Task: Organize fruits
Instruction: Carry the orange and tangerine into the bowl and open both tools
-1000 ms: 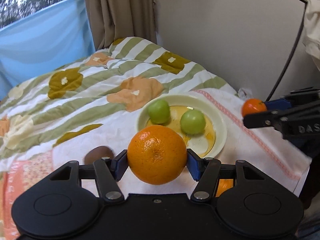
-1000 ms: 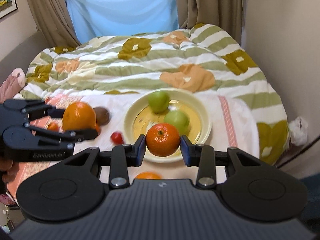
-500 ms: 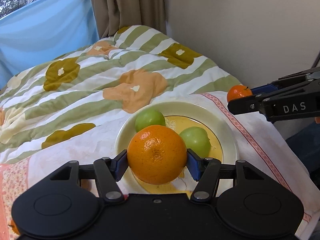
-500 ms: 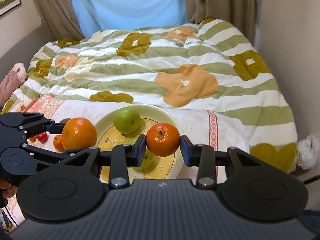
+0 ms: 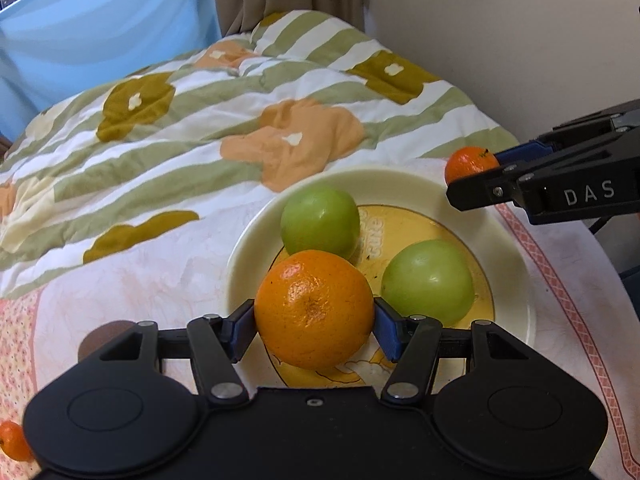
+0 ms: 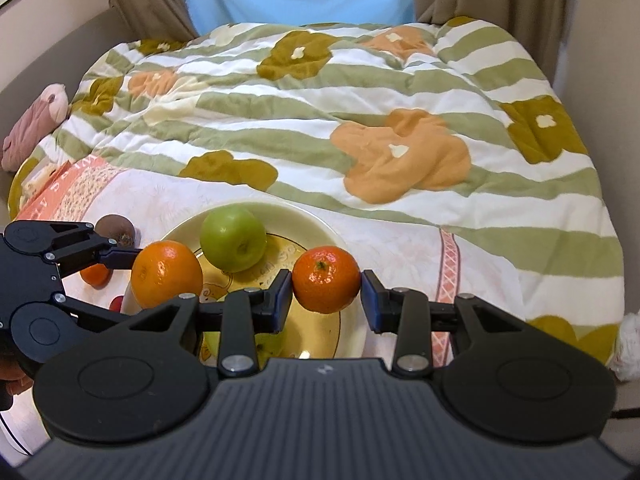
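Observation:
My left gripper [image 5: 315, 322] is shut on a large orange [image 5: 315, 308] and holds it over the near left part of a cream plate [image 5: 516, 264]. Two green apples [image 5: 320, 224] [image 5: 428, 280] lie on the plate. My right gripper [image 6: 326, 294] is shut on a small mandarin [image 6: 326, 279] and holds it above the plate's right rim [image 6: 320, 222]. The right wrist view shows the left gripper [image 6: 160, 276] with the orange [image 6: 166, 274] at the plate's left side. One apple [image 6: 233, 238] shows fully there; the other is mostly hidden behind my fingers.
A brown kiwi [image 6: 116, 228], a small mandarin [image 6: 96, 274] and a small red fruit [image 6: 117, 303] lie on the pink cloth [image 5: 120, 280] left of the plate. Another mandarin [image 5: 14, 446] lies at the near left. A flowered quilt [image 6: 360, 120] covers the bed beyond. A wall [image 5: 500, 20] stands right.
Both grippers moved forward and lower over the plate with their fruit still held. The plate and apples now look larger and closer in both views.

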### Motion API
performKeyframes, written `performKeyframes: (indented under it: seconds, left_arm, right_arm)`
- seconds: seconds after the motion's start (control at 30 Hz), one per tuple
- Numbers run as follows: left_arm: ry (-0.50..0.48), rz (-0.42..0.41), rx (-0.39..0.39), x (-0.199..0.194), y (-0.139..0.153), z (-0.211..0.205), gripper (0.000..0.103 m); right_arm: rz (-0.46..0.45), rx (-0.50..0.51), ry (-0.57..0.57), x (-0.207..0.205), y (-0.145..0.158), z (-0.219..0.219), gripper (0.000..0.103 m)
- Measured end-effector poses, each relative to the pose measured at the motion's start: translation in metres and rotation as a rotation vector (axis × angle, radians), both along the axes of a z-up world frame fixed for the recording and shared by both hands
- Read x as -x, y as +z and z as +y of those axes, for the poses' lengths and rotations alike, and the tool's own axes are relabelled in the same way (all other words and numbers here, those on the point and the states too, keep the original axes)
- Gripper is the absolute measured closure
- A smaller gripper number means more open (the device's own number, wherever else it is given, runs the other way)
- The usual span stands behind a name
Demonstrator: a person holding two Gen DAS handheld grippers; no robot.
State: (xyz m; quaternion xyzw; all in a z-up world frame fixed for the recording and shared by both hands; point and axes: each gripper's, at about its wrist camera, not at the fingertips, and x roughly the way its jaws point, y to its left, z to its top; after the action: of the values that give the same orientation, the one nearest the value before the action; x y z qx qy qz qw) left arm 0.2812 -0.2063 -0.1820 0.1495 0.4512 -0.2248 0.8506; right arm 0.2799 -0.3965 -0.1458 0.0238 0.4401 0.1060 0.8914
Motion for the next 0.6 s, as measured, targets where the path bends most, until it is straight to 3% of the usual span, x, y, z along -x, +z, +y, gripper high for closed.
performKeyframes:
  seconds: [0.07,0.13,0.17,0.6]
  left_arm:
    - [0.009,-0.010,0.010,0.000,0.001,0.001,0.037]
    - [0.016,-0.031,0.018,0.000,0.008,0.001,0.017]
    - [0.027,-0.050,0.012,0.000,0.012,0.001,0.002]
    - [0.039,-0.110,-0.002,0.022,0.034,0.020,0.000]
  right_arm:
    - [0.002,0.000,0.011,-0.003,-0.002,0.002,0.051]
    - [0.004,-0.001,0.017,-0.006,-0.003,0.003,0.051]
    - [0.005,-0.002,0.019,-0.006,-0.003,0.004,0.051]
    - [0.045,-0.003,0.078,-0.028,-0.017,0.020,0.051]
